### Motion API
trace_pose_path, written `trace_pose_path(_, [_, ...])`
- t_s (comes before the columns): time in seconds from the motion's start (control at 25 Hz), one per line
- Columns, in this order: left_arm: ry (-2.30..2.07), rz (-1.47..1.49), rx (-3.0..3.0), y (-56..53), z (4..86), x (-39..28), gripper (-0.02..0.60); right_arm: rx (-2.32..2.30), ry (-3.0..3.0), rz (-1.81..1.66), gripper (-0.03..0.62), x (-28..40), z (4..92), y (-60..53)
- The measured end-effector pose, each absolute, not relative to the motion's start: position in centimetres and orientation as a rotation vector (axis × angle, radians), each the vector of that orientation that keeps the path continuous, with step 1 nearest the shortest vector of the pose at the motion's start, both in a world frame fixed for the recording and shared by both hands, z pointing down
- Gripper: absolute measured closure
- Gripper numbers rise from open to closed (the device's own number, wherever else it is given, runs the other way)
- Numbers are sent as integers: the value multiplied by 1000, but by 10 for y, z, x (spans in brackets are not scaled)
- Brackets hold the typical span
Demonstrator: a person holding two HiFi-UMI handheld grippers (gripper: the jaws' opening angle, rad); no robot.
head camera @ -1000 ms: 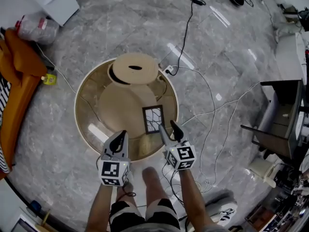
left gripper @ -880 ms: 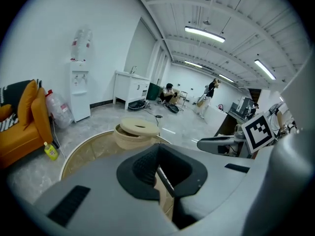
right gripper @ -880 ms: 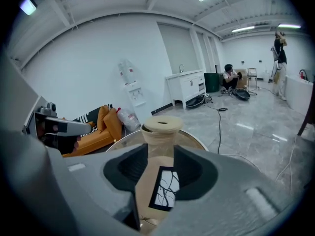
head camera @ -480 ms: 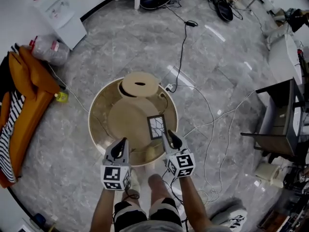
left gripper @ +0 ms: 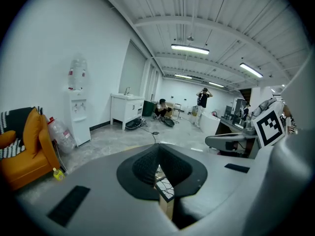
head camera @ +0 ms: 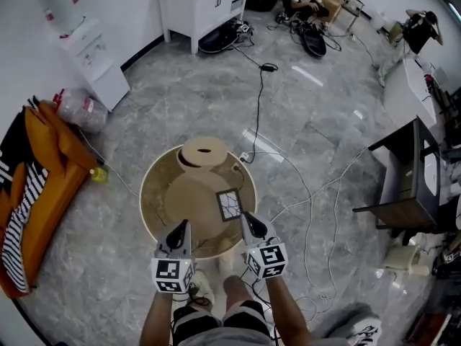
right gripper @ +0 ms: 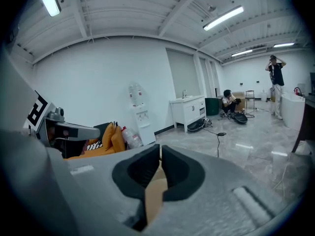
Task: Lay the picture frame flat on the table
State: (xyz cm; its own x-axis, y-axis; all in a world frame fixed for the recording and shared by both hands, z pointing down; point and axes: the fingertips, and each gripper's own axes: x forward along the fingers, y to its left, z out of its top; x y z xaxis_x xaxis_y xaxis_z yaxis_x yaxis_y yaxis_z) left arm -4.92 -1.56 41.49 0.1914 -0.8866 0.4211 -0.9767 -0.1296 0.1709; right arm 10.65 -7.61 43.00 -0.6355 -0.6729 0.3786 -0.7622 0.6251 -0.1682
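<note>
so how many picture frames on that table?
1. The picture frame is on the round table, right of its middle. Another could hide under the wooden disc at the back.

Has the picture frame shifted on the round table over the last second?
No. The picture frame lies at the same spot and slant, right of centre on the round table.

Grey marbled floor [head camera: 180, 85] is reflecting the overhead light in streaks. White walls [left gripper: 39, 43] are enclosing the room, and strip lights [left gripper: 189, 48] are glowing on the ribbed ceiling. White cabinet [head camera: 202, 2] and water dispenser [head camera: 97, 67] are standing against the wall. Orange sofa [head camera: 43, 182] is sitting at left, dark desk [head camera: 407, 168] at right. Black cable [head camera: 261, 99] is trailing across the floor.
</note>
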Motion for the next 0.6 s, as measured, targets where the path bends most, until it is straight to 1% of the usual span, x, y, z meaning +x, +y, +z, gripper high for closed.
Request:
trace_pose_path(0.12, [-1751, 291, 2112, 0, 385, -44, 565, 1193, -2588, 433, 592, 114, 400, -57])
trace_pose_path(0.6, [-1736, 275, 2271, 77, 279, -19, 565, 1279, -2630, 265, 594, 142, 288, 35])
